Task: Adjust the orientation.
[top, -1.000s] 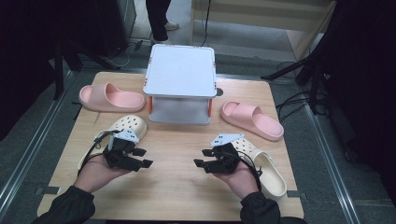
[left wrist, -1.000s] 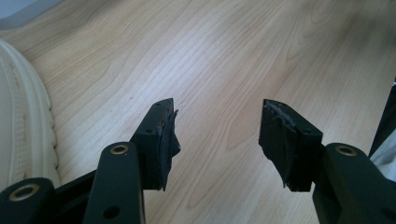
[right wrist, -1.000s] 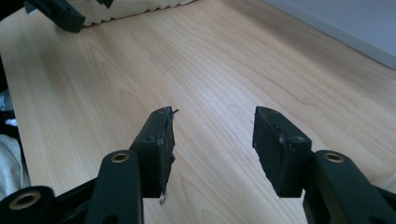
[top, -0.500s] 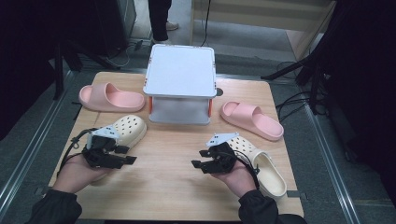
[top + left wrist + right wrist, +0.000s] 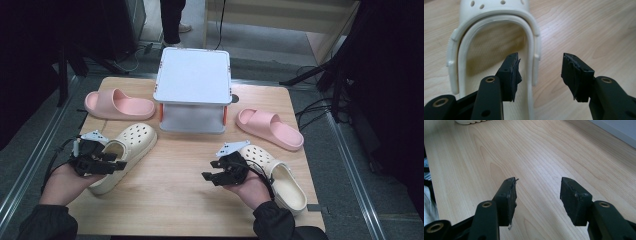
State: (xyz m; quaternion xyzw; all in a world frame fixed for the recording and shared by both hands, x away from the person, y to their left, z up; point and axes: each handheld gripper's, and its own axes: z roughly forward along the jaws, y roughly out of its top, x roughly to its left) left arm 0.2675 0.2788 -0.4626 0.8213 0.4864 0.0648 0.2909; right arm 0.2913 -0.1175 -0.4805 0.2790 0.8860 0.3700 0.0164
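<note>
Left gripper at 8 o'clock on the counter, fingers spread astride the side wall of the left cream clog, 1 finger inside the opening. Risk: the soft wall folds and slips on closing. Right gripper at 5 o'clock, fingers spread over bare wood, holding nothing; its cable crosses the right cream clog and could drag it.

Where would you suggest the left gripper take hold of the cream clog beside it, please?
Probably the side wall of the heel opening. The left gripper is open with its jaws straddling that rim of the clog, one inside the foot cavity, one outside. The wall is thin and upright, so coming from the heel end suits it.
</note>
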